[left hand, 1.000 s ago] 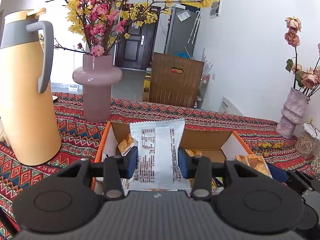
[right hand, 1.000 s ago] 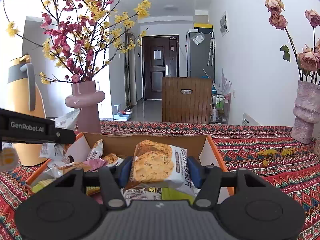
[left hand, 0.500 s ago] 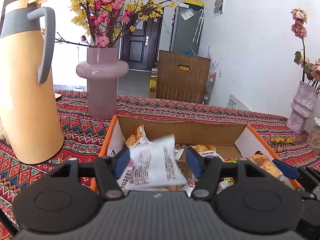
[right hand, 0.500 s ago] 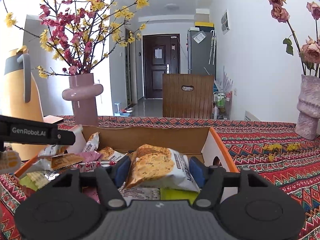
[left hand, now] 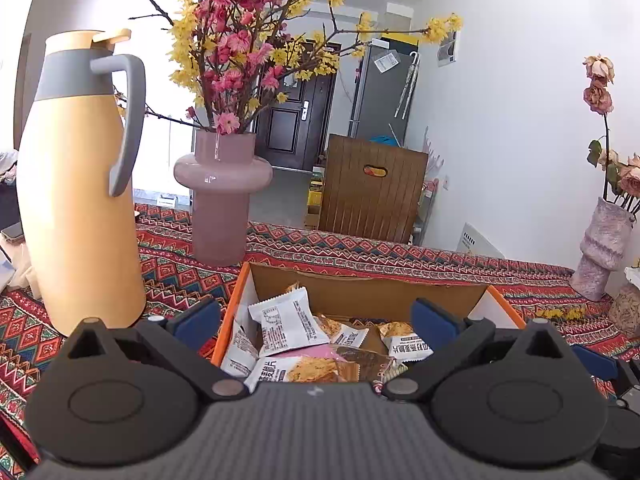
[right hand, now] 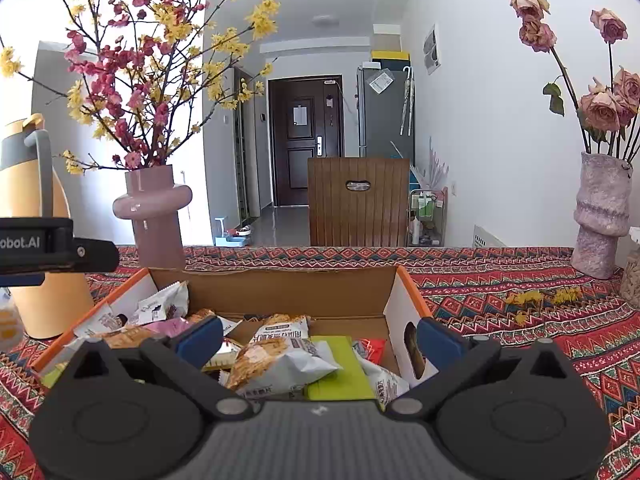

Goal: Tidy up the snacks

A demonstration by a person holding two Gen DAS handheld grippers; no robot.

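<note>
- White printed snack packet (left hand: 289, 322) we held a second ago now lies in the orange-edged cardboard box (left hand: 505, 309); biscuit-print packet (right hand: 280, 360) too.
- Left tool (left hand: 316, 316) and right tool (right hand: 318, 338) just opened: both wide apart, nothing clamped.
- Both drops look done; we fetch next snacks.
- Box sits on the patterned bench (right hand: 520, 280).

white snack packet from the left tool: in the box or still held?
In the box. The white snack packet lies on other snacks inside the cardboard box; the left tool has just opened, nothing between its jaws.
</note>
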